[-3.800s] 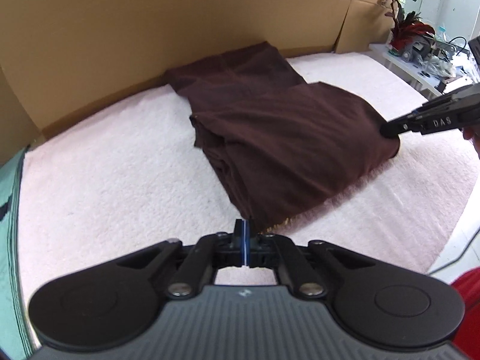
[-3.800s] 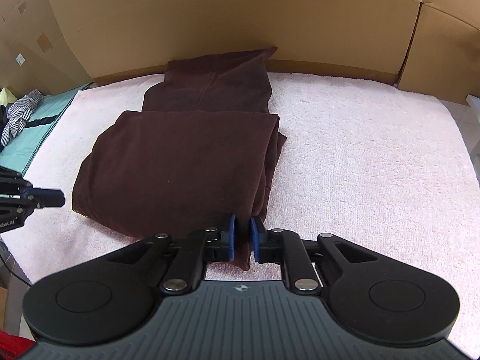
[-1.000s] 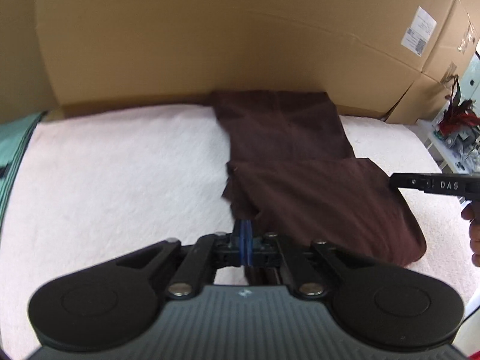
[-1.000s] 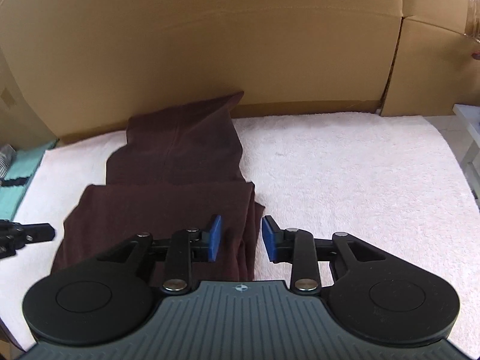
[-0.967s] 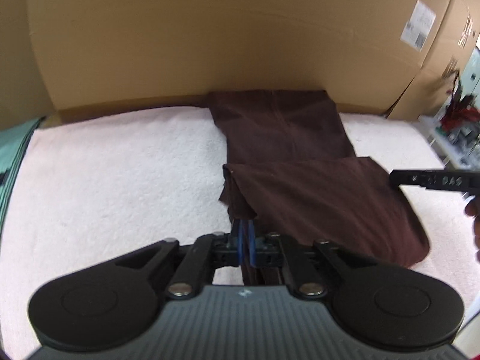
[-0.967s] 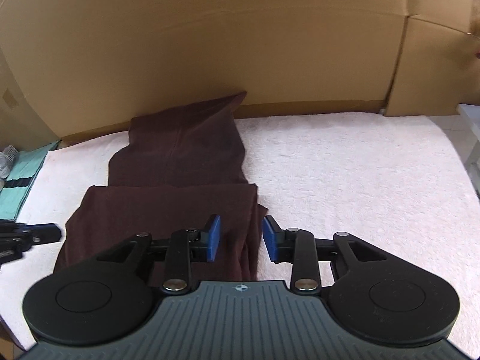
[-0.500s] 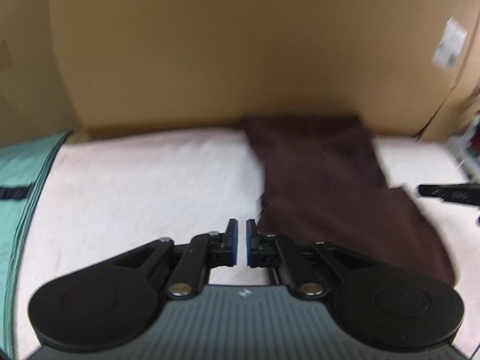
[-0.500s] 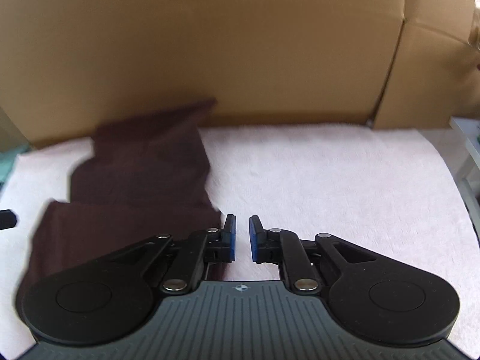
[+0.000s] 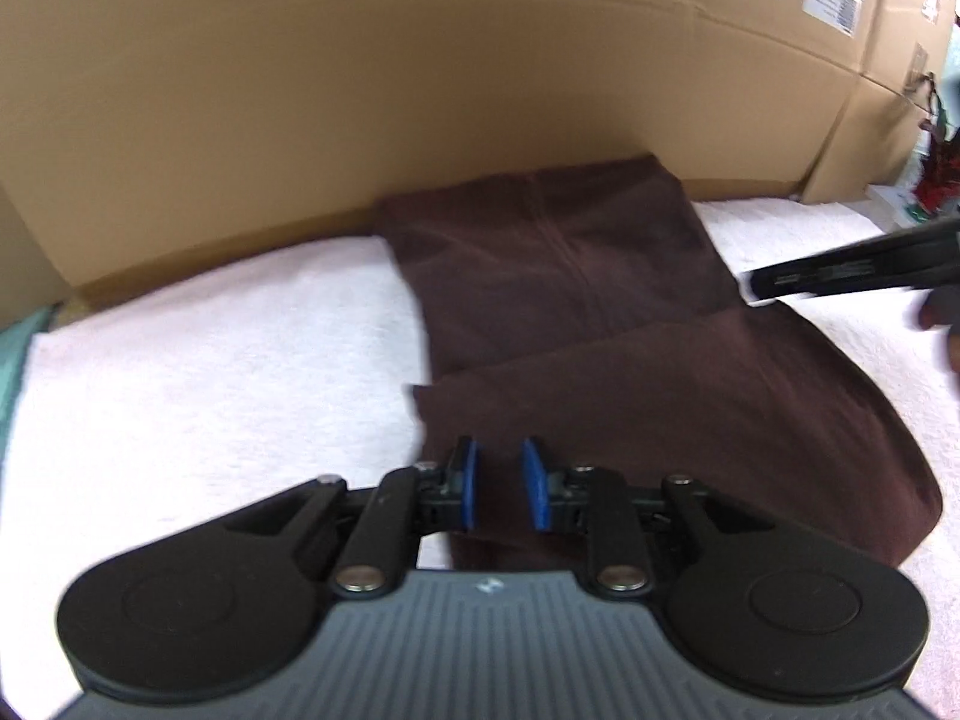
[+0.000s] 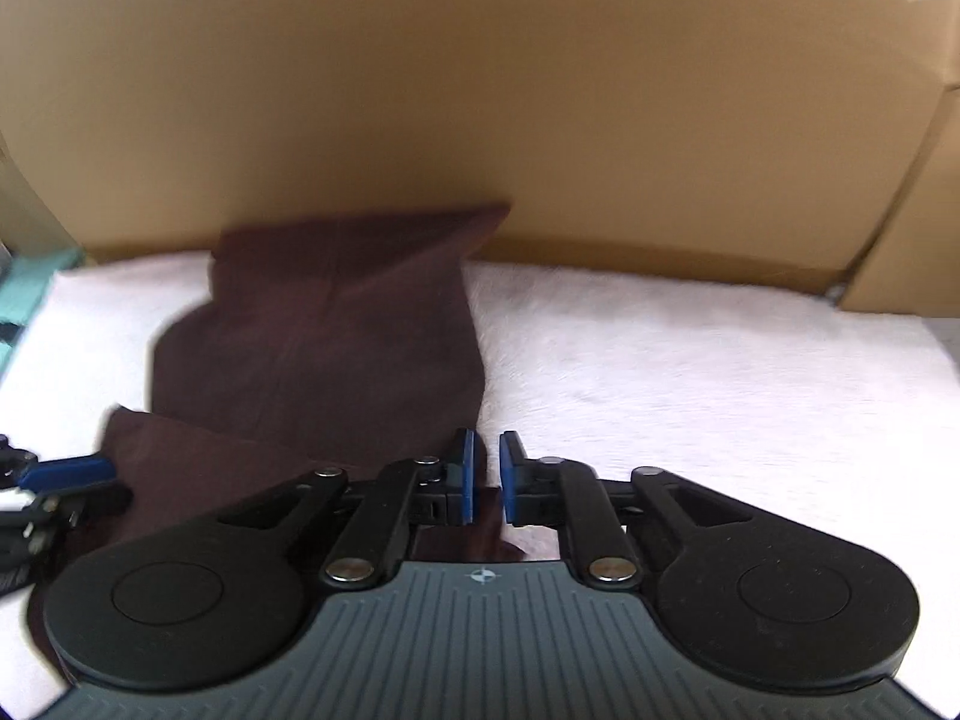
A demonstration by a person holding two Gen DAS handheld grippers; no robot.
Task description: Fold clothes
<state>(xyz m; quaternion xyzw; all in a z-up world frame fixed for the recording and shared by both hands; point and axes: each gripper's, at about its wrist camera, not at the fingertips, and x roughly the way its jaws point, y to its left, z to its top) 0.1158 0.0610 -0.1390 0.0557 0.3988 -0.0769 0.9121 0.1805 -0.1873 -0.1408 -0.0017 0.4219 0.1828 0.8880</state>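
Two claws, left claw (image 9: 501, 492) opening and right claw (image 10: 486, 477) slightly apart, hold nothing; soft, limp brown garment (image 9: 600, 324) at frame centre looks best pinched at corners.

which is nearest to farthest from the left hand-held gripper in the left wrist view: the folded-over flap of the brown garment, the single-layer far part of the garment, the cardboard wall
1. Folded-over flap of the brown garment: right in front of the left hand-held gripper, partly under its open fingertips.
2. Single-layer far part: beyond the flap's edge, toward the back.
3. Cardboard wall: farthest, standing behind the garment's far end.
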